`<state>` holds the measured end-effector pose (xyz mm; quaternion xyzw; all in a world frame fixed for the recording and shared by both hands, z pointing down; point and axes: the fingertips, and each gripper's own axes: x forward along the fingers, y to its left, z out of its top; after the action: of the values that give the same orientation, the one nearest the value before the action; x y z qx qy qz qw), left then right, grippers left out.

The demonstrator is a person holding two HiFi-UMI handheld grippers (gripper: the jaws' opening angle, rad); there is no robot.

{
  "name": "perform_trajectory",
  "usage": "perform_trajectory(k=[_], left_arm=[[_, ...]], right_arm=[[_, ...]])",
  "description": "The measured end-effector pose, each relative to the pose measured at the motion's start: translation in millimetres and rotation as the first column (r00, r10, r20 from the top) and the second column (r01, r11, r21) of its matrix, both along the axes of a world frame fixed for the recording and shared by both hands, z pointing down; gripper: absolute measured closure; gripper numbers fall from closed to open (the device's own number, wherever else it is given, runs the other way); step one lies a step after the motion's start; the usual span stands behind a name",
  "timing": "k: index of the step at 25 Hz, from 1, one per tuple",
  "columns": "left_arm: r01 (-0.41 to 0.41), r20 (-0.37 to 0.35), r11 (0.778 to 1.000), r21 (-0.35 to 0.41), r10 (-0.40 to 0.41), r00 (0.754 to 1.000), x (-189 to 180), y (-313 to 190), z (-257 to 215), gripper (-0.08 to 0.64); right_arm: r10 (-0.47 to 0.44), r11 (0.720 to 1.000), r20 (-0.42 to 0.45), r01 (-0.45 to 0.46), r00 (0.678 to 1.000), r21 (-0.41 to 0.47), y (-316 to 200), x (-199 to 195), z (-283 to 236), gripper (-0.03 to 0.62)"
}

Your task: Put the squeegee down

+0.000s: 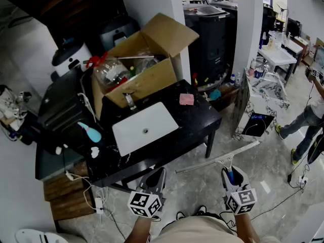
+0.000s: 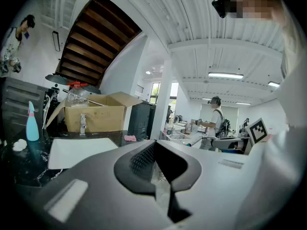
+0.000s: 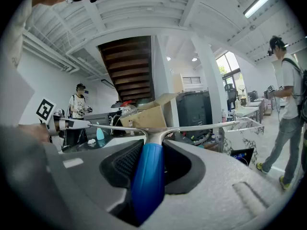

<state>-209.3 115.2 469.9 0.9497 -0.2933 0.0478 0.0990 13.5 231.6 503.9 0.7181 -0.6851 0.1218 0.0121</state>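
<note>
The squeegee (image 1: 217,158) has a blue handle (image 3: 148,176) and a long metal blade (image 3: 192,127). It hangs level in the air over the marble floor, in front of the black table (image 1: 197,120). My right gripper (image 1: 232,178) is shut on the blue handle, which fills the gap between the jaws in the right gripper view (image 3: 151,150). My left gripper (image 1: 154,178) hovers near the table's front edge. Its jaws stand apart with nothing between them in the left gripper view (image 2: 156,162).
On the table are a white sink basin (image 1: 144,128), a faucet (image 1: 129,101), a pink sponge (image 1: 186,99), a teal bottle (image 1: 90,131) and an open cardboard box (image 1: 147,80). A person (image 1: 304,125) stands at the right. Cables lie on the floor.
</note>
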Motion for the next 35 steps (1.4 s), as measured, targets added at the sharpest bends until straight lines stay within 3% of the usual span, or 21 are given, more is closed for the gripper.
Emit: perform_trajectory(k=[10, 26, 35], left_arm=[[-0.014, 0.013, 1.000, 0.011, 0.014, 1.000, 17.4, 2.9, -4.9, 0.545], [-0.017, 0.090, 0.999, -0.034, 0.020, 0.996, 70.7, 14.0, 22.8, 0.545], [-0.032, 0.113, 0.997, -0.073, 0.040, 0.993, 101.1, 2.7, 33.4, 0.545]], right_arm=[[0.004, 1.000, -0.006, -0.004, 1.000, 0.027, 1.0, 12.0, -8.5, 0.465], [-0.004, 1.000, -0.005, 0.004, 1.000, -0.023, 7.6, 63.7, 29.2, 0.465], [0.018, 0.997, 0.050, -0.014, 0.999, -0.074, 5.6, 90.9, 53.4, 0.465]])
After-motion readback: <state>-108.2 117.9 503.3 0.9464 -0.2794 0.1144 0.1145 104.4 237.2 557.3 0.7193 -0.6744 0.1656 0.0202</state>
